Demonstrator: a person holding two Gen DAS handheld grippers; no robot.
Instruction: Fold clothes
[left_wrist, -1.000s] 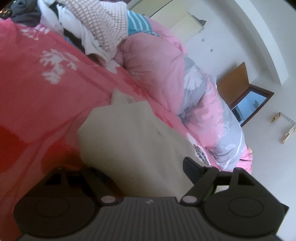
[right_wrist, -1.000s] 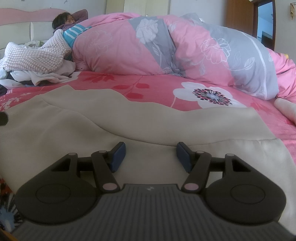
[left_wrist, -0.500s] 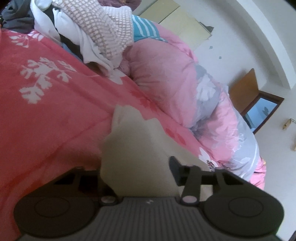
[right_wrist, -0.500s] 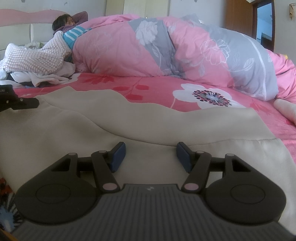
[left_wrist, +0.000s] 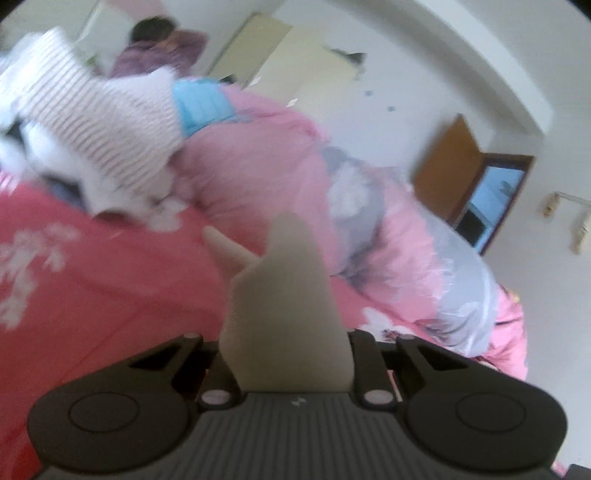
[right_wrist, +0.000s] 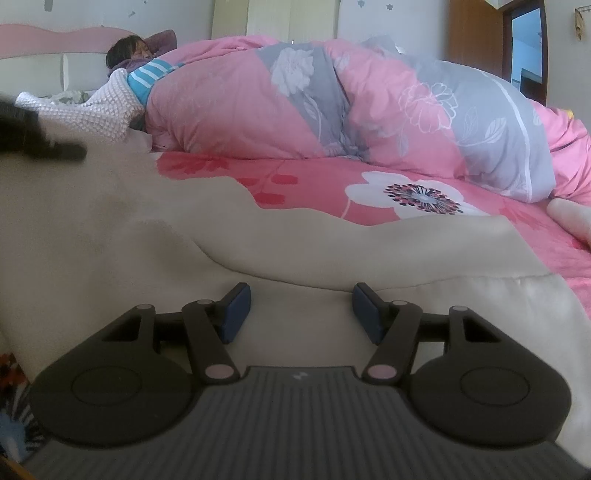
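A beige garment (right_wrist: 147, 229) lies spread over the red floral bed sheet (right_wrist: 314, 184). My left gripper (left_wrist: 286, 343) has a corner of the beige garment (left_wrist: 280, 314) bunched between its closing jaws and holds it up off the sheet. The pads are hidden behind the cloth. In the right wrist view the left gripper (right_wrist: 33, 136) shows as a dark blur at the left edge, with the cloth rising to it. My right gripper (right_wrist: 301, 308) hovers low over the garment's near part. It is open, with nothing between its blue pads (right_wrist: 236, 314).
A thick pink and grey quilt (right_wrist: 332, 103) runs along the far side of the bed. A person (right_wrist: 129, 48) lies at the headboard end. A pile of clothes topped by a white knit (left_wrist: 99, 122) sits beside them. A brown door (left_wrist: 454, 166) stands open beyond.
The left gripper's jaws have come together on the garment's corner and it has risen, pulling the cloth up off the sheet. The right gripper has stayed where it was.
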